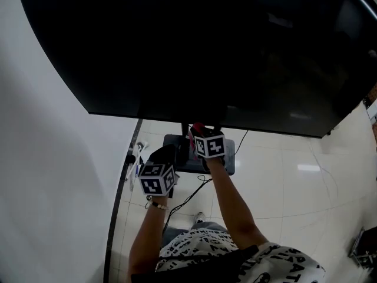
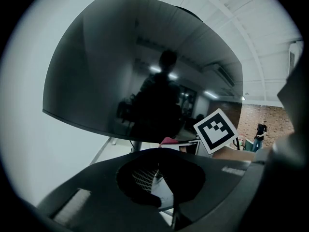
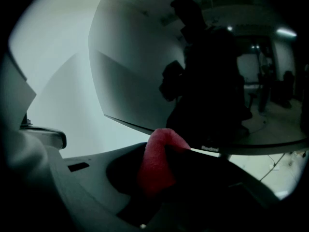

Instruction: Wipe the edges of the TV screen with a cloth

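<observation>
The TV [image 1: 194, 46] is filling the top of the head view. It is one wide, glossy black panel with a thin bezel, and its dark glass is mirroring the person's silhouette and ceiling lights in the left gripper view [image 2: 140, 66]. Its long axis is running left to right, with the screen facing the person and the lower edge slanting slightly down toward the right. One dark stand base [image 1: 227, 161] is sitting on the pale floor beneath it.

Two grippers are reaching up from below, each carrying one marker cube. The right gripper [image 1: 199, 134] is sitting just under the middle of the TV's lower edge, with its jaws clamping one cloth [image 3: 157, 161]. The left gripper [image 1: 177, 154] is hanging lower and to the left, apart from the TV. Its jaws [image 2: 157, 170] are lying together with nothing between them.

The cloth is red and soft, folded into a rounded hump. It is standing upright out of the right jaws, with its top pointing at the lower bezel. Whether it is touching the bezel is not showing.
</observation>
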{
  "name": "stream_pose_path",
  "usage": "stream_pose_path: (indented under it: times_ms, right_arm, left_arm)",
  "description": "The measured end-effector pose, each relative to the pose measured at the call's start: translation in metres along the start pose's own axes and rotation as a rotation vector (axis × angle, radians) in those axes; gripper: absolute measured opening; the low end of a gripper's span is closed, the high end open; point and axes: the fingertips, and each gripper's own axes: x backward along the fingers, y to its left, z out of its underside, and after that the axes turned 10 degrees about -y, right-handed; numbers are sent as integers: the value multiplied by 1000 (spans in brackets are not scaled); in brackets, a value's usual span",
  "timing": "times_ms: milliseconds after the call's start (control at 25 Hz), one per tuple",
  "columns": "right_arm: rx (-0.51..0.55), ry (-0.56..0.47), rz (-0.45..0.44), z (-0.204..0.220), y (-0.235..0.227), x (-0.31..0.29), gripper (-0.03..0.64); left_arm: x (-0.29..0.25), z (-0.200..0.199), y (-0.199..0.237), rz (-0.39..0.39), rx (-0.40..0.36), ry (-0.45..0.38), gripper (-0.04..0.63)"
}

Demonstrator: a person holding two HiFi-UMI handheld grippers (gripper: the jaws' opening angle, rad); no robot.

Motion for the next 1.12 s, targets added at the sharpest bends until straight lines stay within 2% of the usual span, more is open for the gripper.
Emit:
stream_pose_path:
  times_ms: [240, 600, 1000, 1120]
  right_arm:
    - [11, -6, -10, -8, 44, -35, 69]
    - [6, -12, 37, -12, 116, -95, 69]
    - [11, -23, 43, -22, 211, -170, 69]
    - [14, -27, 22, -27, 242, -193, 69]
  left_arm:
    - [7, -5, 57, -10, 16, 2, -12]
    - [34, -11, 153, 36, 52, 30, -12]
    - [86, -32, 263, 27, 69, 22, -14]
    - [107, -42, 290, 2, 103, -1, -14]
